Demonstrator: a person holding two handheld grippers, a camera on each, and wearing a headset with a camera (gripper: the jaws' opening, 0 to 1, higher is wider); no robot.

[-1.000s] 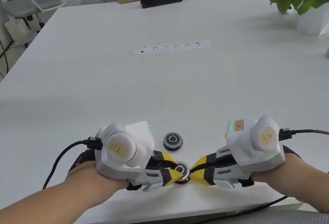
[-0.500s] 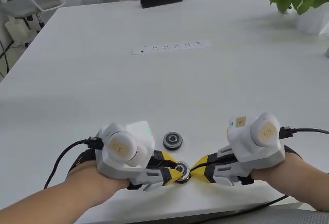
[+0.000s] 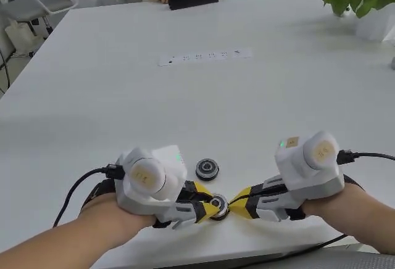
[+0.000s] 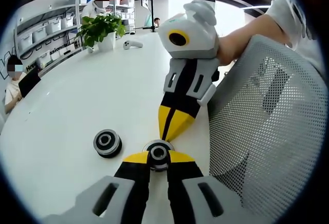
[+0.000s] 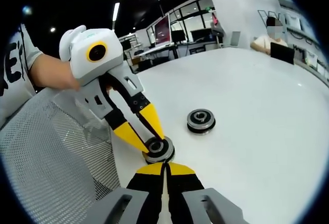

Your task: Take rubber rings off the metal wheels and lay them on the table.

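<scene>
At the near edge of the tabletop (image 3: 185,96), the left gripper (image 3: 211,205) clamps a metal wheel (image 3: 218,206) (a second wheel (image 3: 207,169) lies just beyond), while the right gripper (image 3: 237,198), jaws pressed together, touches its rim.

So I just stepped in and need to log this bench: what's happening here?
A person is working two handheld grippers on a small metal wheel at the table edge. The left gripper clamps the wheel while the right gripper, tips closed, meets its rim. A second wheel sits beside them, black ring on.
</scene>
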